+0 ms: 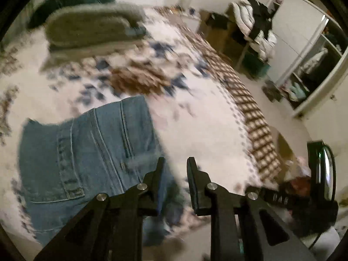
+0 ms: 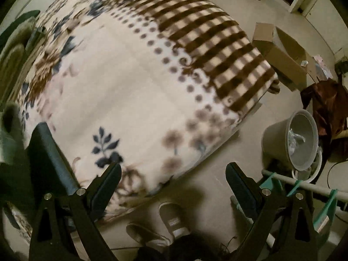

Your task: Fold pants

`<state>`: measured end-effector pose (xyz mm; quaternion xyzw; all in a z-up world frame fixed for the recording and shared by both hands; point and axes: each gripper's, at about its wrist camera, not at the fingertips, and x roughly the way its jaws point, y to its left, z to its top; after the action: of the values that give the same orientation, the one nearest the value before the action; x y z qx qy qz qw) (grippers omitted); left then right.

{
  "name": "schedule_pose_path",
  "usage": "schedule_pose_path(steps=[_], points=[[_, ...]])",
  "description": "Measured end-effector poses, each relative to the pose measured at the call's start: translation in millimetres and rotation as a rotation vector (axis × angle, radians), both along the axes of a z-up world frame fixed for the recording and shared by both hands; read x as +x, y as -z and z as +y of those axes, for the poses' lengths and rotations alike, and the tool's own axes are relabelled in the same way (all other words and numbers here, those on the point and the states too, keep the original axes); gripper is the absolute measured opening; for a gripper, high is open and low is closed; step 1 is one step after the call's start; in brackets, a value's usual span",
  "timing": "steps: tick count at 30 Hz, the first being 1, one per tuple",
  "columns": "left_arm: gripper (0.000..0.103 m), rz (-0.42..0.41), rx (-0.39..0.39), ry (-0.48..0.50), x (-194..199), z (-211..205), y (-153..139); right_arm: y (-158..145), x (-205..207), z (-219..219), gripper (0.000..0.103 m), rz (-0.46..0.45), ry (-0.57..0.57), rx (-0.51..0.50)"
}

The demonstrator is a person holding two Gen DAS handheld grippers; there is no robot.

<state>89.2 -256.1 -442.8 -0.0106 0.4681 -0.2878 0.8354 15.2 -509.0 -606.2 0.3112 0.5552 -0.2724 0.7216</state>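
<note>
Blue denim pants (image 1: pixel 87 152) lie on the patterned bed blanket (image 1: pixel 206 113) in the left wrist view, waistband and a back pocket showing, at lower left. My left gripper (image 1: pixel 175 163) hovers over the pants' right edge with its jaws a little apart and nothing between them. My right gripper (image 2: pixel 173 171) is wide open and empty, above the near edge of the blanket (image 2: pixel 121 87) and the floor. The pants do not show in the right wrist view. The right gripper's body (image 1: pixel 322 174) shows at the far right of the left wrist view.
Folded grey-green blankets (image 1: pixel 91 28) are stacked at the head of the bed. A clothes rack (image 1: pixel 254 21) and a white wardrobe (image 1: pixel 304 43) stand beyond the bed. On the floor are cardboard boxes (image 2: pixel 280 54), a grey bin (image 2: pixel 293 139), a drying rod (image 2: pixel 304 184) and the person's shoes (image 2: pixel 171 219).
</note>
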Motion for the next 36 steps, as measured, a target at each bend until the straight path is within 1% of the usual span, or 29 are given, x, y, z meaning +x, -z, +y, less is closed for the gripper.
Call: schedule_pose_path(steps=[1,2,3,4,5,6,7,8,10,11,12,13,14,15,16,17,19,20,21,22,24,26,28,30,33,35,36], points=[[0.022,0.007,0.009,-0.005,-1,2,-3,-1,4,-1,0.098,-0.021,-0.002,0.023],[0.029,0.018,0.007,-0.006,-1,4,-5,-2,5,-3,0.098,-0.061,-0.010,0.062],[0.053,0.052,-0.004,-0.008,3,11,-7,-5,7,-5,0.098,-0.108,-0.023,0.106],[0.082,0.079,-0.008,-0.020,6,17,-6,-8,12,-5,0.098,-0.161,-0.051,0.159],[0.090,0.109,-0.016,-0.053,12,32,-8,-9,18,-4,0.098,-0.188,-0.076,0.190],[0.091,0.120,-0.024,-0.078,15,43,-8,-12,26,0,0.098,-0.220,-0.110,0.225],[0.091,0.129,-0.016,-0.113,19,59,-8,-13,38,5,0.098,-0.251,-0.161,0.266],[0.091,0.135,0.025,-0.163,27,79,-7,-13,50,12,0.098,-0.264,-0.208,0.294],[0.091,0.126,0.094,-0.232,36,107,-3,-13,73,24,0.098,-0.282,-0.277,0.327],[0.091,0.117,0.161,-0.277,43,124,1,-11,87,34,0.098,-0.290,-0.313,0.350],[0.091,0.118,0.195,-0.305,48,137,6,-8,101,46,0.098,-0.292,-0.345,0.370],[0.091,0.124,0.213,-0.328,53,149,12,-3,116,57,0.098,-0.288,-0.379,0.378],[0.091,0.134,0.235,-0.358,57,161,17,0,126,67,0.098,-0.279,-0.397,0.374],[0.091,0.150,0.252,-0.397,62,175,22,5,138,76,0.098,-0.287,-0.424,0.378],[0.091,0.166,0.250,-0.426,66,186,27,10,146,85,0.098,-0.289,-0.441,0.381],[0.091,0.183,0.249,-0.457,70,197,32,18,156,89,0.098,-0.263,-0.445,0.379],[0.091,0.220,0.245,-0.504,73,215,42,41,169,92,0.097,-0.221,-0.416,0.449],[0.091,0.239,0.245,-0.521,74,223,47,53,172,91,0.078,-0.210,-0.391,0.506],[0.091,0.248,0.245,-0.533,74,227,49,57,171,91,0.047,-0.220,-0.375,0.530],[0.091,0.251,0.244,-0.539,76,228,49,53,168,92,0.045,-0.230,-0.367,0.499],[0.091,0.249,0.231,-0.542,77,232,48,37,159,99,0.022,-0.255,-0.369,0.459],[0.091,0.249,0.225,-0.532,78,231,46,18,145,102,0.014,-0.284,-0.344,0.455],[0.091,0.252,0.218,-0.515,81,227,43,-1,131,100,0.013,-0.298,-0.317,0.432],[0.091,0.248,0.205,-0.491,88,220,41,-17,114,90,0.013,-0.286,-0.268,0.390],[0.091,0.246,0.183,-0.463,100,207,40,-18,97,71,0.013,-0.249,-0.213,0.358],[0.091,0.245,0.178,-0.430,111,193,44,-8,81,55,0.013,-0.226,-0.169,0.360],[0.091,0.246,0.189,-0.414,118,185,48,-3,77,48,0.013,-0.214,-0.160,0.343]])
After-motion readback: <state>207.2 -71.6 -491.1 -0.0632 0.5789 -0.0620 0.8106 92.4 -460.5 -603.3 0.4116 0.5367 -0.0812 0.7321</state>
